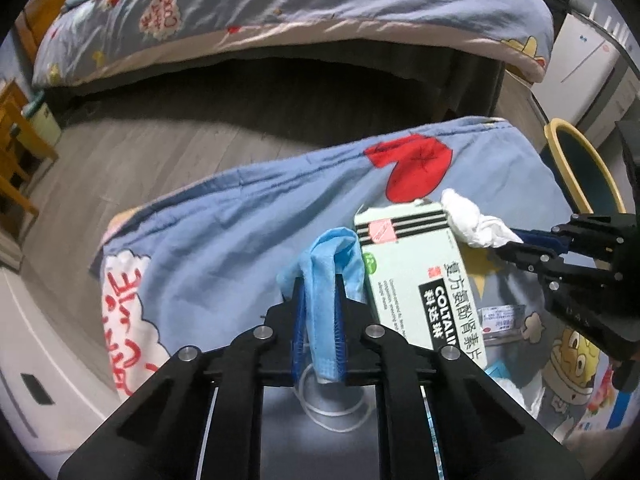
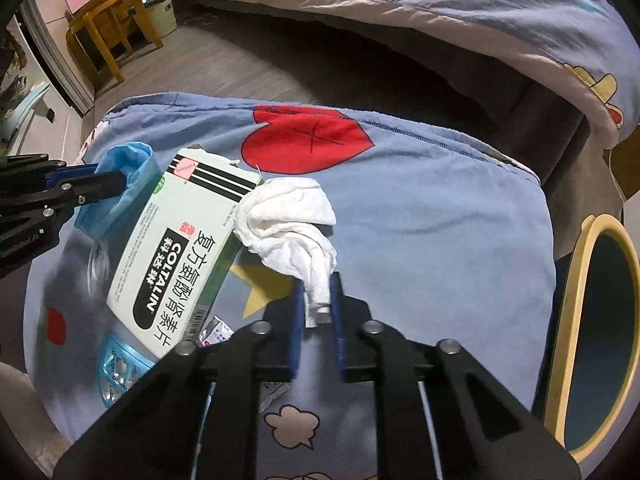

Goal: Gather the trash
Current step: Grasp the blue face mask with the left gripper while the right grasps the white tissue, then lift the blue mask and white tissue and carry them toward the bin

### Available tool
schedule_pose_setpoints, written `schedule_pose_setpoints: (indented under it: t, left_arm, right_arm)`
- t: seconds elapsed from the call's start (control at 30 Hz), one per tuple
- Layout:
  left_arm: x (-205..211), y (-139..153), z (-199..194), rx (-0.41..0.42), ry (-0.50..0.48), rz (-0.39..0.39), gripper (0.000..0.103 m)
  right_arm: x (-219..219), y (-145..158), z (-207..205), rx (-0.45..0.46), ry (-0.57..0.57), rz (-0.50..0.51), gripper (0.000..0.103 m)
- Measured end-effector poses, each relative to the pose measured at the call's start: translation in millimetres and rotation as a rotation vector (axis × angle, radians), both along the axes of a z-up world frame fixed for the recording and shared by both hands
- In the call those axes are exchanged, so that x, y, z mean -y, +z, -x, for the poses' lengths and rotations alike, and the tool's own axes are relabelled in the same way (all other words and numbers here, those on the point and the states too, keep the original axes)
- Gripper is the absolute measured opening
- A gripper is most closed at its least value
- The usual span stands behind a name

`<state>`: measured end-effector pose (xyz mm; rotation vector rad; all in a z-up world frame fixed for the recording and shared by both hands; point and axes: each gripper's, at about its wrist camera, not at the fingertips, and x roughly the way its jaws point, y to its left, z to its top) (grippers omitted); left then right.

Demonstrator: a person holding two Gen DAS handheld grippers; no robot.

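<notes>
Paired pinch on two pieces of soft litter. The left gripper point(image 1: 319, 300) has its blue pads nearly together, pinching a fold of the blue face mask point(image 1: 328, 264); the mask's white ear loop point(image 1: 332, 408) trails loose below the jaws, toward six o'clock in the left wrist view. The right gripper point(image 2: 317, 304) is likewise all but closed, clamping the twisted tail of the crumpled white tissue point(image 2: 292, 220), whose bulk spreads from the fingertips toward eleven o'clock. Each pad pair takes a thin gathered edge, probably because limp material offers no firm body to grasp. Between the two items lies the green medicine box point(image 2: 180, 248), flat on the blue cartoon-print quilt point(image 2: 420, 208), touching the mask at its nine o'clock side and the tissue at its two o'clock corner. A blue blister pack point(image 2: 116, 364) shows partly under the box at seven o'clock, with small foil sachets point(image 2: 218, 332) beside it; these likely remain to be gathered. The yellow-rimmed bin point(image 2: 592, 340) stands off the quilt's edge at three o'clock, a plausible destination. Beyond, at twelve o'clock, lie wooden floor point(image 2: 224, 64) and a second bed point(image 2: 440, 8).
</notes>
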<state>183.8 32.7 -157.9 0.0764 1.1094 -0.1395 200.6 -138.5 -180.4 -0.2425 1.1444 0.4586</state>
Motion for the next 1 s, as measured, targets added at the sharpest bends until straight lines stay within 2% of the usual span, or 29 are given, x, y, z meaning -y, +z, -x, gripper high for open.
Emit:
schedule_pose_setpoints:
  t: [0.17,0.53,0.7,1.0]
  left_arm:
    - [4.5,16.9,0.1,0.056,-0.007,-0.011,0.011]
    - [20.3,54.2,4.9,0.152,-0.038,-0.020,0.011]
    - [34.4,74.1,12.8,0.200,-0.065,-0.013,0.011]
    - [56.3,108.1,23.4,0.272,-0.093,0.018,0.011]
  right_arm:
    - [5.5,10.4,-0.1,0.031,-0.012,-0.011,0.007]
    - [27.1,46.3,7.7,0.074,-0.064,-0.063,0.007]
    - [37.7,73.5,16.0,0.110,-0.095,-0.060,0.007]
    - [63.0,130.0,39.1,0.179,-0.175,-0.130,0.007]
